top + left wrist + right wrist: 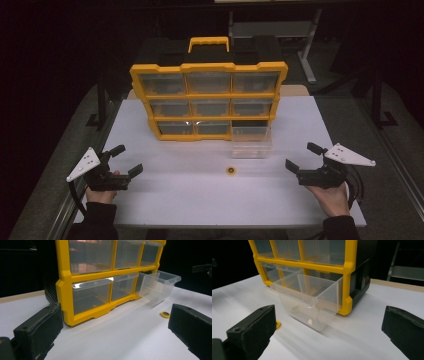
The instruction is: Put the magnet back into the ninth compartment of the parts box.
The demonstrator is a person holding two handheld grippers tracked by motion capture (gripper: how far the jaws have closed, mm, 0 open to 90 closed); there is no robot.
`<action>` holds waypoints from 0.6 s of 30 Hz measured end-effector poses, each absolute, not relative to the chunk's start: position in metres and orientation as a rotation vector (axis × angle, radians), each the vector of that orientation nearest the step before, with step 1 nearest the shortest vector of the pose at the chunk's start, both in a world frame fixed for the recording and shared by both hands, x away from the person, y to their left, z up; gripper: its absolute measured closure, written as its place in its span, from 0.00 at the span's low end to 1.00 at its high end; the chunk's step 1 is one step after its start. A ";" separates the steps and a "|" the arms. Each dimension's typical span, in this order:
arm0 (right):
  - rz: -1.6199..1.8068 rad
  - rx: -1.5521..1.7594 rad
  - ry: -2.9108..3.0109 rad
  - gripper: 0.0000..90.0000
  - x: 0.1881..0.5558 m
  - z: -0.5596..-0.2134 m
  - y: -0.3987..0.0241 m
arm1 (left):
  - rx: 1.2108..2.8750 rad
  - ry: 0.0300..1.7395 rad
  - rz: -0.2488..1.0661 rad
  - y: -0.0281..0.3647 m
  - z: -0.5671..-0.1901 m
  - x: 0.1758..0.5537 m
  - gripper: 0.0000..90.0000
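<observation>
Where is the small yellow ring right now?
In the high view the small yellow ring lies on the white table, near its middle, just in front and left of the clear drawer that is pulled out of the yellow organiser.

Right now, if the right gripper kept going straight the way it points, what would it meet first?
Most likely the clear drawer, pulled out of the yellow organizer: it sits dead ahead between the right gripper's open jaws, though depth is unclear.
</observation>
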State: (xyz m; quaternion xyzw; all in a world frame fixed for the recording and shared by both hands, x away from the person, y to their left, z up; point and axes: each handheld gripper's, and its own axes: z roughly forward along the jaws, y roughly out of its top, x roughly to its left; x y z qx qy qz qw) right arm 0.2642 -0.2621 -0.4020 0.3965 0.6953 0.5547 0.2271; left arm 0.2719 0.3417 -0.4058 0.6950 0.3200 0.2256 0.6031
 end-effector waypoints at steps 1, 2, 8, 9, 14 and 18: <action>1.520 1.092 1.923 0.00 0.264 -0.402 -0.262 | 1.612 0.741 0.520 0.342 -0.406 0.272 0.00; 1.514 1.096 1.927 0.00 0.263 -0.403 -0.261 | 1.609 0.744 0.518 0.343 -0.406 0.272 0.00; 1.487 1.104 1.957 0.00 0.263 -0.403 -0.258 | 1.596 0.752 0.513 0.344 -0.407 0.273 0.00; 1.486 1.098 1.958 0.00 0.263 -0.403 -0.257 | 1.600 0.753 0.512 0.344 -0.407 0.274 0.00; 1.468 1.088 1.985 0.00 0.265 -0.402 -0.253 | 1.605 0.762 0.499 0.345 -0.408 0.275 0.00; 1.459 1.072 2.009 0.00 0.265 -0.402 -0.248 | 1.606 0.766 0.504 0.345 -0.409 0.275 0.00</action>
